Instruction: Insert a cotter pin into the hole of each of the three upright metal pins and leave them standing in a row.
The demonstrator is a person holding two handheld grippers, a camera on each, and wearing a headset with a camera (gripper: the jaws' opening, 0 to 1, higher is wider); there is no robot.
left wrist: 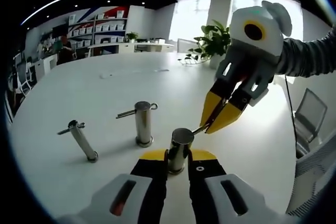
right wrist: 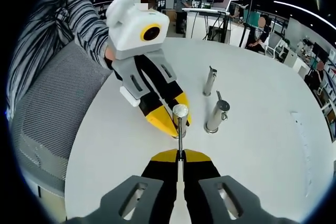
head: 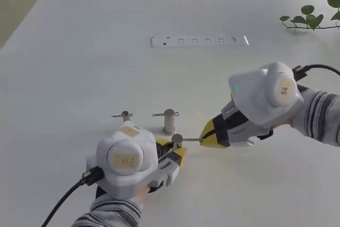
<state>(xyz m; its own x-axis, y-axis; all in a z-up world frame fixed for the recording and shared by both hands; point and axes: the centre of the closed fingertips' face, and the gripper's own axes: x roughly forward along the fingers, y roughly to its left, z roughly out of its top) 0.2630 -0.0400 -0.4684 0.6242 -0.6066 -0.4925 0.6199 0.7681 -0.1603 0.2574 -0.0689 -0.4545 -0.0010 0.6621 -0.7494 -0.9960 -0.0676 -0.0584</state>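
Note:
Three short metal pins stand on the white table. The near pin (head: pixel 177 141) is upright between the jaws of my left gripper (head: pixel 178 151), which is shut on it (left wrist: pixel 178 148). My right gripper (head: pixel 204 137) is shut on a thin cotter pin (right wrist: pixel 179 135), whose tip reaches the near pin's head (right wrist: pixel 180 111) from the right. The middle pin (head: pixel 169 122) stands upright with a cotter pin through its top. The far-left pin (head: pixel 126 115), thinner, also carries a cotter pin and looks tilted in the left gripper view (left wrist: pixel 81 139).
A white power strip (head: pixel 199 40) lies farther back on the table. Green plant leaves (head: pixel 313 17) reach in at the far right. A grey mesh chair (right wrist: pixel 47 129) stands beside the table's near edge.

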